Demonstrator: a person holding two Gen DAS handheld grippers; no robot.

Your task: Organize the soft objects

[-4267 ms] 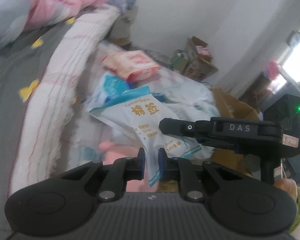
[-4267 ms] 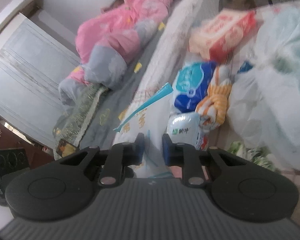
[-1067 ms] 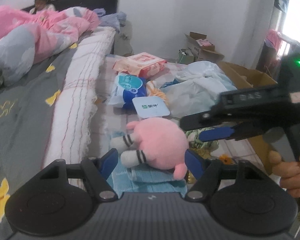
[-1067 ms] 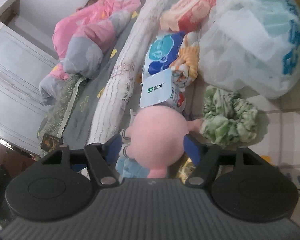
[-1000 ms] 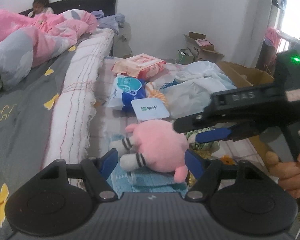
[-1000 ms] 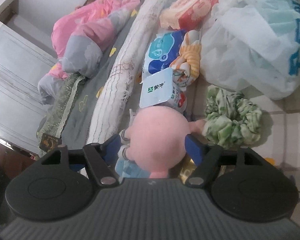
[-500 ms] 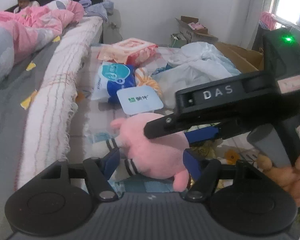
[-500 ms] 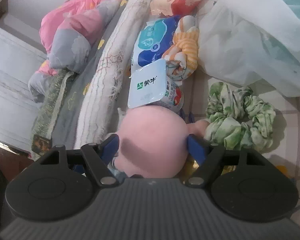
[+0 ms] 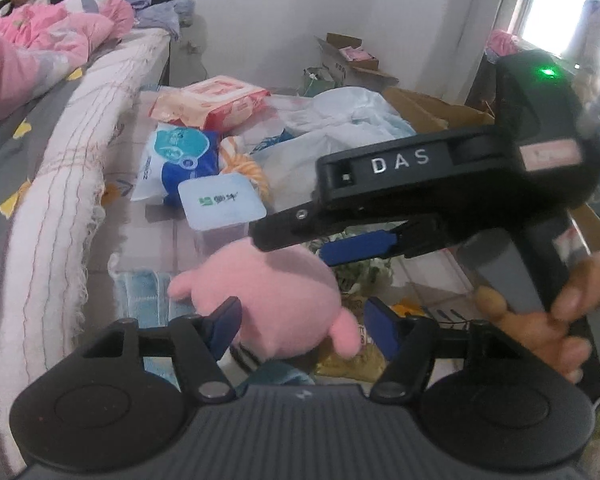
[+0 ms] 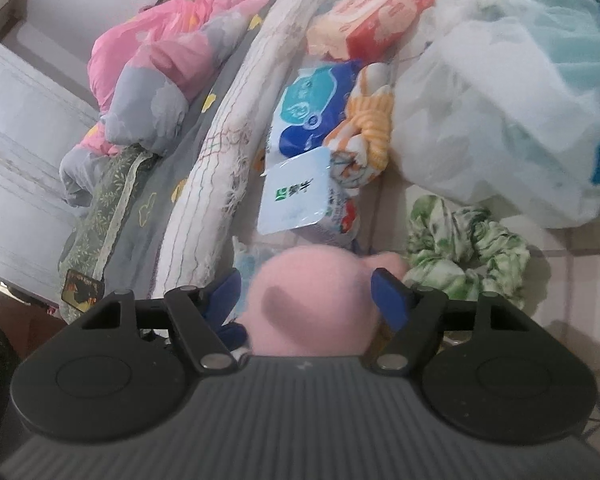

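A pink plush toy (image 9: 276, 296) lies on the floor beside the bed. My left gripper (image 9: 304, 328) is open with its blue pads on either side of the toy's lower part. My right gripper (image 10: 312, 292) is open too, its jaws straddling the toy's round pink body (image 10: 312, 308) from above. In the left wrist view the right gripper (image 9: 332, 236) reaches in from the right over the toy. Neither gripper presses the toy visibly.
A white milk carton (image 10: 300, 200), a blue tissue pack (image 10: 308, 108), an orange striped cloth (image 10: 368, 128), a red-and-white packet (image 10: 376, 8), a big white plastic bag (image 10: 508, 92) and a green scrunchie (image 10: 464, 248) lie around. The bed edge (image 9: 60, 184) runs along the left.
Both grippers, shut on a cotton swab bag four seconds ago, are open and have closed in around the pink toy; the right gripper has moved lower over it.
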